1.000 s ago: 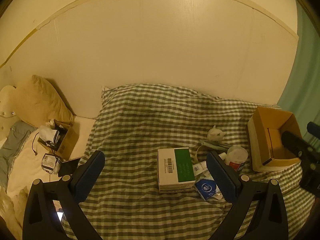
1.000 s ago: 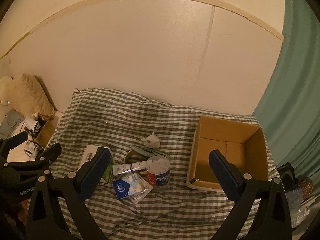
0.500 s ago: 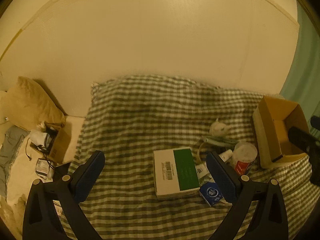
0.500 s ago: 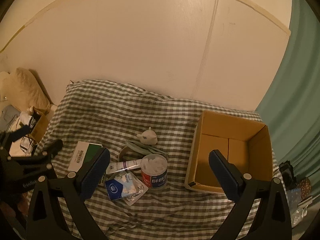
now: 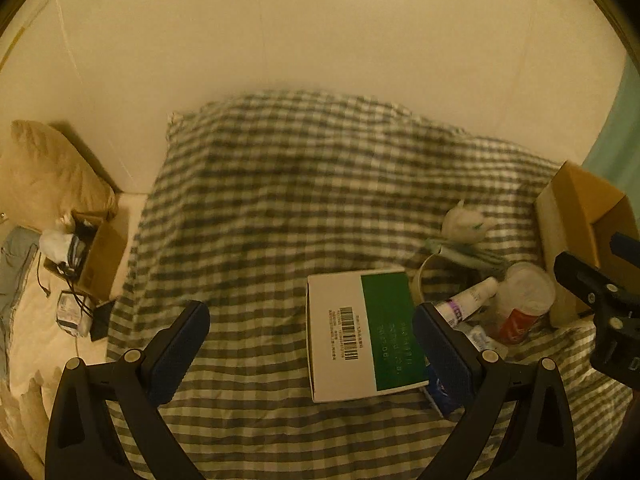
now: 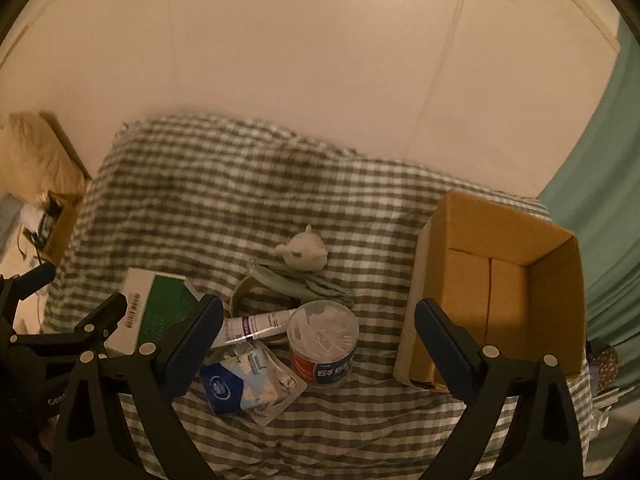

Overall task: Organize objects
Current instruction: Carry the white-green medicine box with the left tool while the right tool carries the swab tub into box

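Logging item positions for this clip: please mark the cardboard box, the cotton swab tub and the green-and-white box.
cardboard box (image 6: 516,240), right wrist view, back inner wall.
cotton swab tub (image 6: 323,364), right wrist view, red label.
green-and-white box (image 5: 390,328), left wrist view, green top panel.

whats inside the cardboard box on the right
Nothing visible: the right wrist view looks into the open cardboard box and shows only bare brown walls and a floor seam. The near part of its floor is hidden behind the front wall and a finger of the right hand-held gripper.
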A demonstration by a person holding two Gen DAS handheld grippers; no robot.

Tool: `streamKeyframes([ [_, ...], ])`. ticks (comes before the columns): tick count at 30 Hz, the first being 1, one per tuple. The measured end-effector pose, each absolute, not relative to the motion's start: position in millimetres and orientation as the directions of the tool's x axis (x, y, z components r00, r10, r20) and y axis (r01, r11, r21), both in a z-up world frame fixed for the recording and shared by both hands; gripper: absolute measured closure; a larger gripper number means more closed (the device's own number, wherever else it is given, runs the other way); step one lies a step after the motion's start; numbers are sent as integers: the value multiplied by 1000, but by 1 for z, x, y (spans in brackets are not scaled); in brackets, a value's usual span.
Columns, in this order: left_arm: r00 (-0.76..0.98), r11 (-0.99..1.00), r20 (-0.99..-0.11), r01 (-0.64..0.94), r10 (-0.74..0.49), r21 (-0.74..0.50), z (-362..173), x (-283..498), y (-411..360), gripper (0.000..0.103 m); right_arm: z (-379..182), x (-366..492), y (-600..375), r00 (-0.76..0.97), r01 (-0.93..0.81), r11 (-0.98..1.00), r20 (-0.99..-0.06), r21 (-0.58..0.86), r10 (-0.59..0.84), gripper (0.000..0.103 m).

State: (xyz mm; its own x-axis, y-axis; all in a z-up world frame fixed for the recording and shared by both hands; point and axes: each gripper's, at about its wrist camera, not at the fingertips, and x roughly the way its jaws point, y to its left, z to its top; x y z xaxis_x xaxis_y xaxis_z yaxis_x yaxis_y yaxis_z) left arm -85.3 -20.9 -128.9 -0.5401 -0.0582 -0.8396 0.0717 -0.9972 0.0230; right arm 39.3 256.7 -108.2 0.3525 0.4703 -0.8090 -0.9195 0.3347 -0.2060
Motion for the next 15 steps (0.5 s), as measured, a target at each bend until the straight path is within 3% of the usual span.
streamKeyframes([
  [9, -443, -999, -896, 27, 5, -19, -163, -95, -7, 0, -162, 61, 277, 305, -921, 344, -890, -184, 339, 13],
  [15, -441, -1000, -898, -4, -18, 23, -170, -100, 5, 0, -185, 69, 283, 287, -922, 341, -917, -186, 276, 17],
])
